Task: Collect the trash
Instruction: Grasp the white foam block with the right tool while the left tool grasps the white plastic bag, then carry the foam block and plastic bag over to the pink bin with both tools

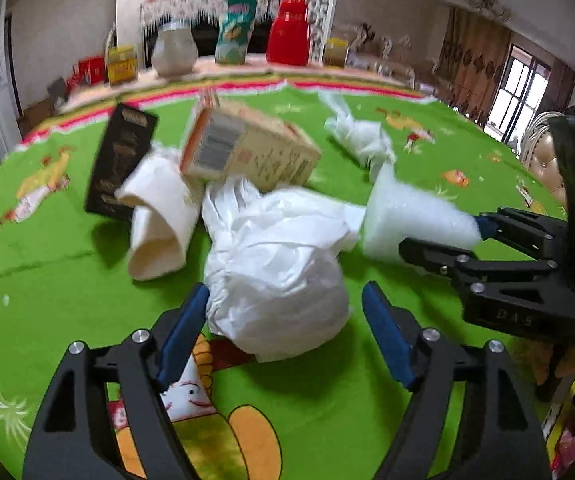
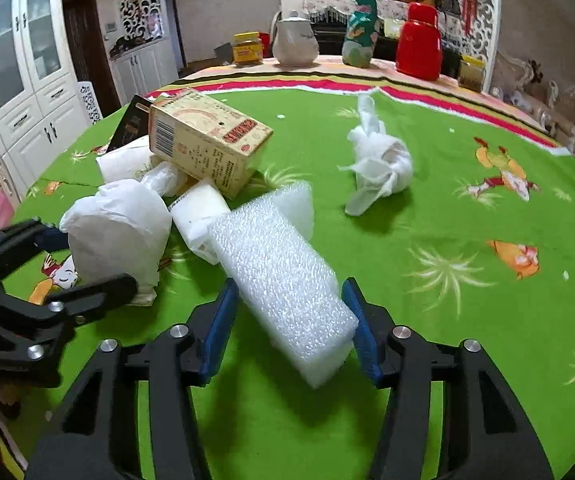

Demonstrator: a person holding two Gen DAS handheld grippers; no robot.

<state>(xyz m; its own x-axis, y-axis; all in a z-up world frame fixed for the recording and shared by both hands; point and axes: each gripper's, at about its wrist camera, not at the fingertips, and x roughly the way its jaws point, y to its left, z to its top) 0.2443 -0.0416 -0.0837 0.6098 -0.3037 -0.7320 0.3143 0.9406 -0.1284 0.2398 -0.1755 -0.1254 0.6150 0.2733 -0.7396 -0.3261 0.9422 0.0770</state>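
Trash lies on a green tablecloth (image 1: 327, 400). A white plastic bag bundle (image 1: 275, 276) sits between the fingers of my left gripper (image 1: 285, 320), which is open around it; it also shows in the right wrist view (image 2: 119, 232). My right gripper (image 2: 289, 316) is shut on a white foam block (image 2: 283, 284), seen in the left wrist view too (image 1: 411, 216). Behind lie a tan carton (image 1: 247, 148), a black box (image 1: 121, 160), a rolled cream sheet (image 1: 159, 220) and a crumpled white tissue (image 2: 379, 168).
At the table's far edge stand a red thermos (image 1: 289, 32), a white pot (image 1: 174, 50), a green patterned bag (image 1: 235, 30) and yellow jars (image 1: 121, 65). White cabinets (image 2: 27, 80) stand to the left of the table.
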